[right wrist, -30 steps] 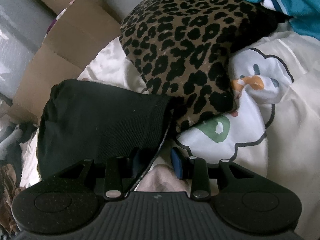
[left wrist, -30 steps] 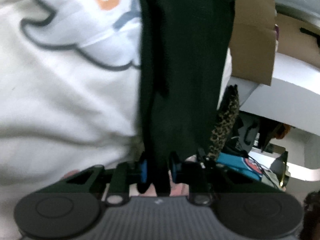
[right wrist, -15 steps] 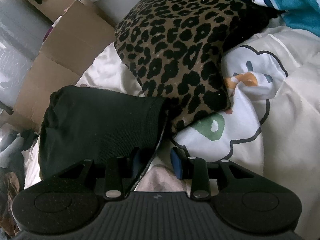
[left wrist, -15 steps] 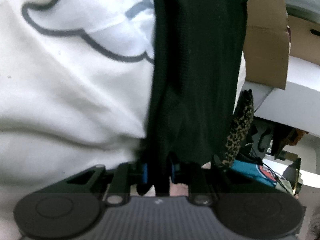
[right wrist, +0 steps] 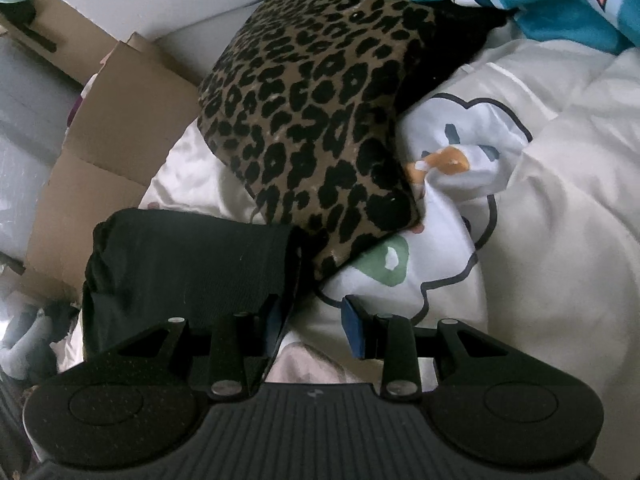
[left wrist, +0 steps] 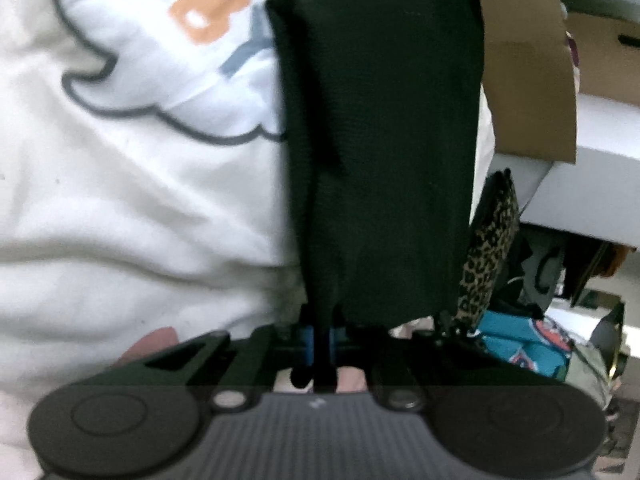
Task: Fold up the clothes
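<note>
Black garment (left wrist: 384, 152) pinched in left tool (left wrist: 319, 344), whose jaws just closed, right tool (right wrist: 310, 320) half open beside its edge; folding incomplete, leopard-print garment (right wrist: 312, 120) untouched.

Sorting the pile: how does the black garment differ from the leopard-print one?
The black garment is plain; the leopard-print garment is spotted brown and black. The left gripper pinches the black garment, while nothing grips the leopard-print garment. Both lie against the white bedding.
</note>
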Demonstrator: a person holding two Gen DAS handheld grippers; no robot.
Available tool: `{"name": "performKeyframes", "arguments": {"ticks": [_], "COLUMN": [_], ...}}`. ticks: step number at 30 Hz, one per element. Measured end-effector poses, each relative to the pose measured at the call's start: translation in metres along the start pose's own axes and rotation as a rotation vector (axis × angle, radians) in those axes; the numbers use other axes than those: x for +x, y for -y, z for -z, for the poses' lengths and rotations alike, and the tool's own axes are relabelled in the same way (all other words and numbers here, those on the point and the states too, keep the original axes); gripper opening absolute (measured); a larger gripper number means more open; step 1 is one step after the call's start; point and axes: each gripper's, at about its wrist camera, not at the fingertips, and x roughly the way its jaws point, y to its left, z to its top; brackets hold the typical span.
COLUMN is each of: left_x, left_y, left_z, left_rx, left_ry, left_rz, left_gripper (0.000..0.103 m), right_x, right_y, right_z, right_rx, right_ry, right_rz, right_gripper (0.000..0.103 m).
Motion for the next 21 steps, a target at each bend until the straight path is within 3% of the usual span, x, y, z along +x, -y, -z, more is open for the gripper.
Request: {"name": "performKeyframes", "arguments": {"ticks": [6, 14, 19, 20, 21], "left_x": [-0.015, -0.019, -0.018, -0.018, -0.018], "left_y": [0.008, 0.011, 0.012, 0.014, 0.015], "left_z": [-0.004, -0.006, -0.008, -0.008, -0.008], "left_rx": [0.018, 0.048, 0.059, 0.061, 0.062], "left_ry": [0.01, 0.014, 0.015, 0.017, 0.018], "left_rz": [-0.067, -0.112, -0.134, -0.136, -0.139], "left_gripper": [0.006, 0.006, 0.006, 0.006, 0.006], "right_x": [0.001, 0.015, 0.03, 0.033, 0.034], "right_y": [0.006, -0.005, -0.002, -0.003, -0.005], "right_z": [0.0, 0.008, 0.004, 0.004, 0.004], "right_rx": [0.075, 0.041, 0.094, 0.098, 0.091], "right_ry": [0.001, -0.023, -0.028, -0.034, -0.042], "right_rz": [-0.051, -0.1, -0.133, -0.137, -0.135], "right_gripper": [0.041, 0.041, 0.039, 0.037, 0.022]}}
